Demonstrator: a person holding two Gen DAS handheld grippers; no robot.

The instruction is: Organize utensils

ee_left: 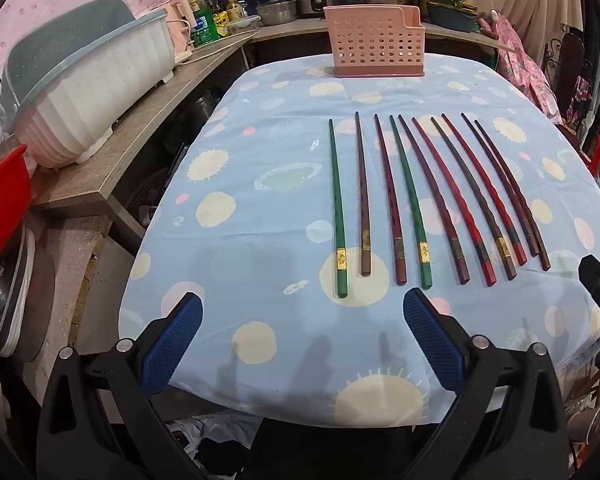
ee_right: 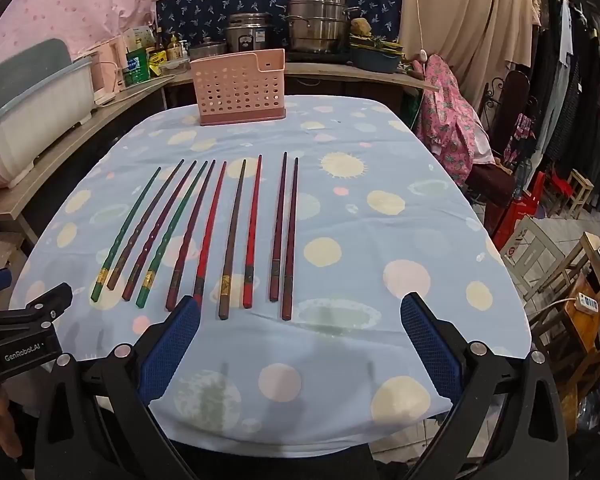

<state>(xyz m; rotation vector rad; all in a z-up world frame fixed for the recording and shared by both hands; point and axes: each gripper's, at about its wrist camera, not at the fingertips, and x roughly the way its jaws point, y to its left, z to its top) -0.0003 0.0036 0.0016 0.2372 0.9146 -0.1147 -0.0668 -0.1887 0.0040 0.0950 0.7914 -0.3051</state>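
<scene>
item: chopsticks [ee_left: 420,200], ten, laid side by side in a row on the bench [ee_left: 260,200], thick ends toward me, tips pointing away. colours: two green, several red and dark red, some brown. none lifted, none in the holder.

item: pink holder [ee_left: 374,42], perforated, upright at the far end of the bench, well beyond the chopstick tips, straight ahead of my left tongs [ee_left: 302,312].

item: left tongs, spread wide, empty, hovering at the near edge just short of the green chopstick [ee_left: 337,208] ends.

item: right tongs [ee_right: 300,312], spread wide, empty, the redder and darker ends lying just ahead between its pads [ee_right: 424,328].

step, as i judge it: the start; no stick gathered yet. next move calls for lowering one pair of tongs over a thick end, closing narrow on one or a matched pair, then carrying it forward and tipping it into the holder.

hidden or unclear: the holder's inside cannot be seen, so i cannot tell whether it has dividers or holds anything. the gold bands' markings are too small to read. the two darkest sticks [ee_right: 286,232] lie so close that i cannot tell whether they touch.
</scene>
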